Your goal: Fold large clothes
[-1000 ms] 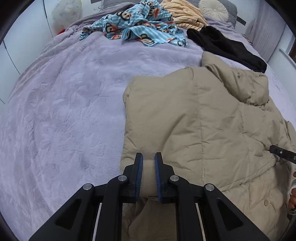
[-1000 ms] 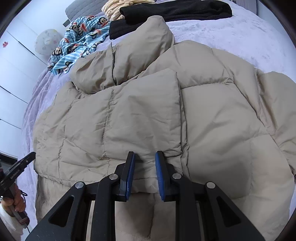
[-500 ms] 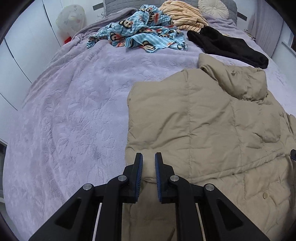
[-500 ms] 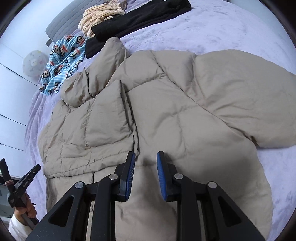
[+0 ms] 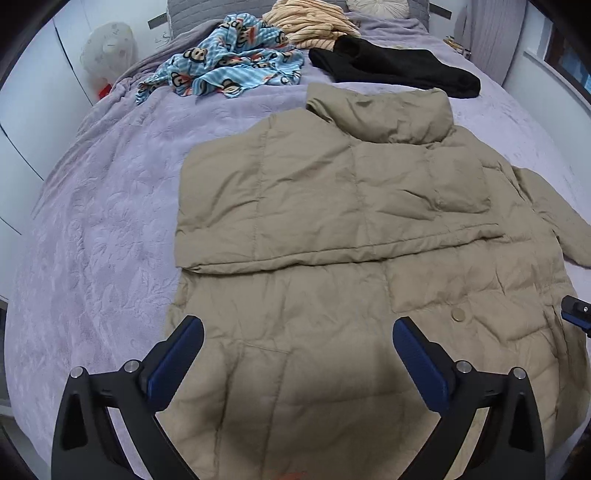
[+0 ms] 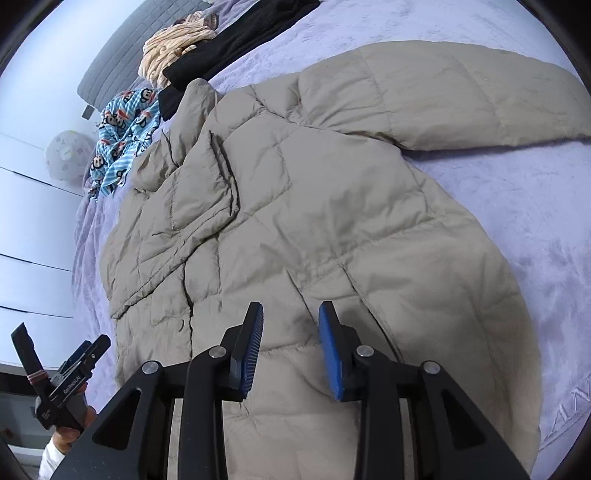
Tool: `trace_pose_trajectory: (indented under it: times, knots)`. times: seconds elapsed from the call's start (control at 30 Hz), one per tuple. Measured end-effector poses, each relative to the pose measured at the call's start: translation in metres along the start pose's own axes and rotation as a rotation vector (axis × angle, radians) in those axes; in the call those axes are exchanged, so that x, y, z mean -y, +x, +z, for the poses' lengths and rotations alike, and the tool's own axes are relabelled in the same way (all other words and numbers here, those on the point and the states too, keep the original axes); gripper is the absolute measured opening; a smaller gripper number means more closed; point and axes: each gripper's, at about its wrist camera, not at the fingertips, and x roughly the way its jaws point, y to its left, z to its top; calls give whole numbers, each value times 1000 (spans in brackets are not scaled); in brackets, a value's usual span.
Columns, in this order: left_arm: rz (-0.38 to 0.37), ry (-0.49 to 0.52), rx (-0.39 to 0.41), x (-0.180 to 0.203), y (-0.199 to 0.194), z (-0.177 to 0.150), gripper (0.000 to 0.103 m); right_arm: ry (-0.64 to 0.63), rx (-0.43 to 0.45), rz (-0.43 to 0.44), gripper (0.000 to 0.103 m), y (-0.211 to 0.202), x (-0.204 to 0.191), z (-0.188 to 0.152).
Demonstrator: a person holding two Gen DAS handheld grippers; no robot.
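Observation:
A tan puffer jacket [image 5: 332, 229] lies flat on the lilac bedspread [image 5: 92, 221], its left sleeve folded across the chest and its collar at the far end. It also shows in the right wrist view [image 6: 314, 221], where its other sleeve [image 6: 443, 92] stretches out to the right. My left gripper [image 5: 297, 332] is wide open and empty above the jacket's lower front. My right gripper [image 6: 290, 332] is open and empty above the jacket's hem. The left gripper shows at the lower left of the right wrist view [image 6: 59, 376].
At the head of the bed lie a blue monkey-print cloth [image 5: 225, 70], a cream striped garment [image 5: 310, 22] and a black garment [image 5: 399, 70]. A round white object [image 5: 107, 48] stands by the white wall at left.
Both grippers have opened and pulled back from the jacket. The left sleeve now lies folded over the chest. The left gripper opened wide; the right opened partway.

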Motion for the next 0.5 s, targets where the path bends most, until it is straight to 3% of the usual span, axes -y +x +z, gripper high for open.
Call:
trace_pose_trajectory:
  times: [0.1, 0.17, 0.23, 0.27, 0.4, 0.5]
  knots:
    - [7, 25, -3, 22, -3, -2, 103, 39, 3, 12, 46, -6, 18, -4]
    - [13, 36, -3, 35, -4, -1, 103, 67, 13, 31, 56, -11, 29, -5]
    - [17, 36, -7, 47, -3, 2, 103, 101, 36, 58, 81, -19, 43, -3]
    - [24, 38, -8, 52, -2, 3, 103, 117, 49, 66, 85, -24, 50, -1]
    - [43, 48, -19, 72, 3, 8, 103, 198, 89, 102, 85, -39, 83, 11]
    - [-3, 52, -51, 87, 8, 10, 103, 243, 118, 117, 87, -47, 105, 22]
